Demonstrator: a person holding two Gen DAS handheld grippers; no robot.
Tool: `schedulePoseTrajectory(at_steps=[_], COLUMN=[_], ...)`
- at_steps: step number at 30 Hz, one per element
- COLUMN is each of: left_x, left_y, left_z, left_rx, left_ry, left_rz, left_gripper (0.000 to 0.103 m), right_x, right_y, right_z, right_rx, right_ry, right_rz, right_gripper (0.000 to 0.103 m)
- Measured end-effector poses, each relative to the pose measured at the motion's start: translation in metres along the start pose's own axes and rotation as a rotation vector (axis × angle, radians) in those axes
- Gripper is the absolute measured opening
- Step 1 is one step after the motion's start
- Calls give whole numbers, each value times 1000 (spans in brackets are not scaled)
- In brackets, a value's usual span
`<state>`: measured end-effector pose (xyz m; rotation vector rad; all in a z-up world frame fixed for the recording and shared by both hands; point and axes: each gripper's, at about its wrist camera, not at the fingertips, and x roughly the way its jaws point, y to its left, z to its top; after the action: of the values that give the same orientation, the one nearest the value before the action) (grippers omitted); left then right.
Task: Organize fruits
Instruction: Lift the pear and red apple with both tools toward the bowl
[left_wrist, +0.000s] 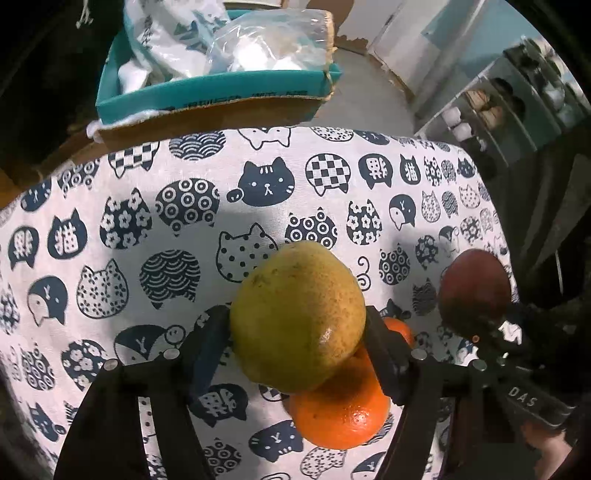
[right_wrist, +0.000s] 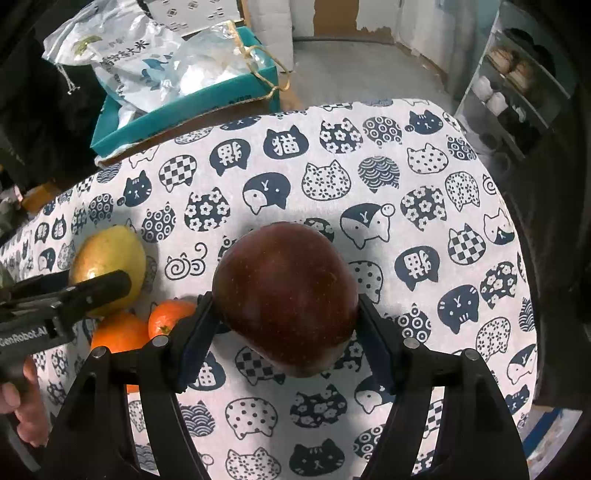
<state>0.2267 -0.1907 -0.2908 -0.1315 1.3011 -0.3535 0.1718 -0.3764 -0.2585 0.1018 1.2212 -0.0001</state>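
Observation:
My left gripper (left_wrist: 297, 328) is shut on a yellow-green citrus fruit (left_wrist: 297, 314) and holds it above the cat-print tablecloth (left_wrist: 147, 206). Under it lies an orange (left_wrist: 340, 410), with a second small orange (left_wrist: 399, 328) behind the right finger. My right gripper (right_wrist: 284, 317) is shut on a dark red apple (right_wrist: 284, 299). The apple also shows at the right of the left wrist view (left_wrist: 474, 291). In the right wrist view the yellow fruit (right_wrist: 110, 258), the left gripper (right_wrist: 66, 299) and both oranges (right_wrist: 118, 332) (right_wrist: 170, 314) are at the left.
A teal cardboard box (left_wrist: 207, 92) with plastic bags (left_wrist: 266, 44) stands past the table's far edge; it shows in the right wrist view too (right_wrist: 177, 107). A shelf unit (right_wrist: 517, 92) stands at the far right. The tablecloth (right_wrist: 406, 184) drops off at the right edge.

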Motion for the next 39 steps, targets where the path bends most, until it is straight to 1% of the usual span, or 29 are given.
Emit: schedulePoseTrajectory(at_steps=[6, 14, 25, 39], left_x=[-7, -36, -90, -169], left_y=[-4, -5, -8, 5], left_z=[-6, -11, -21, -41], left_rx=[32, 45, 74, 62], left_ry=[-30, -101, -214, -327], left_rz=[71, 102, 149, 169], left_gripper=[72, 72, 72, 72], right_x=[-11, -32, -68, -121], right_y=[10, 22, 38, 67], right_z=[1, 1, -1, -6], right_rx=[-35, -78, -118, -202], right_ry=[-31, -84, -157, -262], right_rz=[-13, -27, -20, 25], right_gripper=[73, 73, 73, 73])
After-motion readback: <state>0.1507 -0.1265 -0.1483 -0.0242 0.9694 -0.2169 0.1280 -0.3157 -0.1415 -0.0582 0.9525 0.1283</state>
